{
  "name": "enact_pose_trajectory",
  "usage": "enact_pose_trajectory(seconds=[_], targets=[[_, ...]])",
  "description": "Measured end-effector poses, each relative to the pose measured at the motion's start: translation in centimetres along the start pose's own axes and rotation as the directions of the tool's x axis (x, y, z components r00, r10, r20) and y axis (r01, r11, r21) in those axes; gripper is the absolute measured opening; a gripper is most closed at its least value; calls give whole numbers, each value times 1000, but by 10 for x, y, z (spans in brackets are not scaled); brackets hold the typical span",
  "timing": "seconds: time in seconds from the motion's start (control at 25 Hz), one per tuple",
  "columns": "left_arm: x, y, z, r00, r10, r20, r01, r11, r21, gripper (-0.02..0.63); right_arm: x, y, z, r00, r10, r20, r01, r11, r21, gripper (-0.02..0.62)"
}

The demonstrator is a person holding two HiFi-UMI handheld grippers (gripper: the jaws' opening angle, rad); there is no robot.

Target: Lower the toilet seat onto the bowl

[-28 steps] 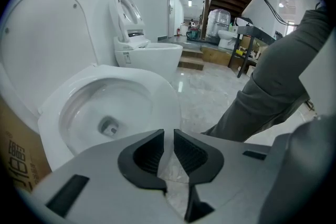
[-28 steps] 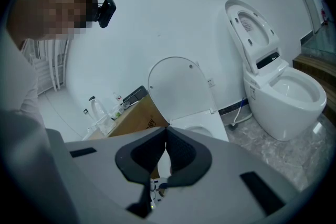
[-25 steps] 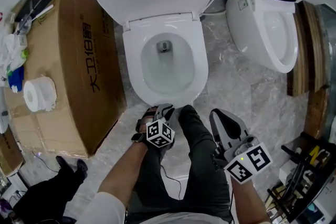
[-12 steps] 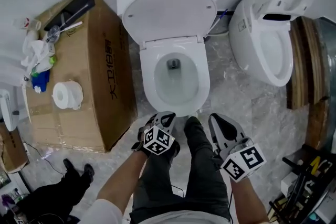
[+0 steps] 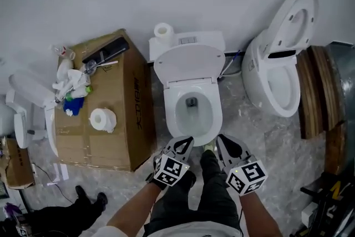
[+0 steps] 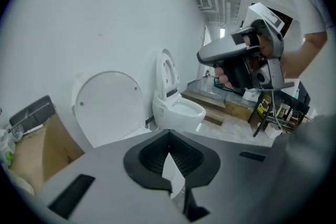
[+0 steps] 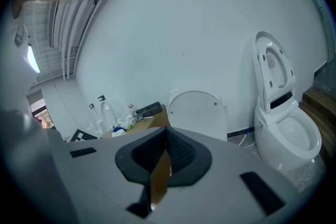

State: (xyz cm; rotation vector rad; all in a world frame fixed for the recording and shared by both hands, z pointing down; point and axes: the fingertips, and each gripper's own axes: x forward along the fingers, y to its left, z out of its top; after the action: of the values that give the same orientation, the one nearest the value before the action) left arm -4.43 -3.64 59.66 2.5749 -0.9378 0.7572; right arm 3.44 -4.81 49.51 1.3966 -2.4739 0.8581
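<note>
As the head view shows, the toilet seat (image 5: 188, 62) stands raised, leaning back against the tank (image 5: 191, 39), and the bowl (image 5: 171, 111) lies open below it. The left tongs (image 5: 184, 142) and right tongs (image 5: 223, 141) hover side by side just before the bowl's front rim, apart from the seat, with the whole open bowl between them and it. Each pair of tongs is pressed together with nothing pinched; in each gripper view only a thin sliver of background shows where the pads meet. The person's dark-trousered leg (image 5: 211, 191) lies between the two tongs.

Surroundings: a paper roll (image 5: 162, 30) stands on the tank's left end. A cardboard box (image 5: 83, 141) stands just beside the toilet on the marbled floor (image 5: 249, 125). It bears a second paper roll (image 5: 101, 119), crumpled clutter (image 5: 69, 83) and a dark flat device (image 5: 105, 51). A second toilet (image 5: 274, 83), its lid up, stands to the right, beside a wooden platform (image 5: 313, 91).

Views compared: only the left gripper view shows the right tongs from the side, gripped in the person's hand (image 6: 227, 79), with a dark rack (image 6: 270, 113) behind. Only the right gripper view shows clear bottles (image 7: 105, 111) upright on the box against the wall, and the raised seat face-on.
</note>
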Motion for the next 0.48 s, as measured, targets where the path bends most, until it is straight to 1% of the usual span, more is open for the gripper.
enact_pose_trajectory(seconds=[0.2,0.36,0.48], targets=[[-38,1,72,994,23,102,-22,1000,-15,11,-8,19,43,998,18,52,-16,999,-48,14],[-74,-5,112,988,42,148,-35,998,-53,11,-19,37,67,997,29,76,-25,998,-59,14],[-100,-6,140,979,61,196,-47,996,-78,11,-27,49,87,994,36,100,-27,996,-81,14]])
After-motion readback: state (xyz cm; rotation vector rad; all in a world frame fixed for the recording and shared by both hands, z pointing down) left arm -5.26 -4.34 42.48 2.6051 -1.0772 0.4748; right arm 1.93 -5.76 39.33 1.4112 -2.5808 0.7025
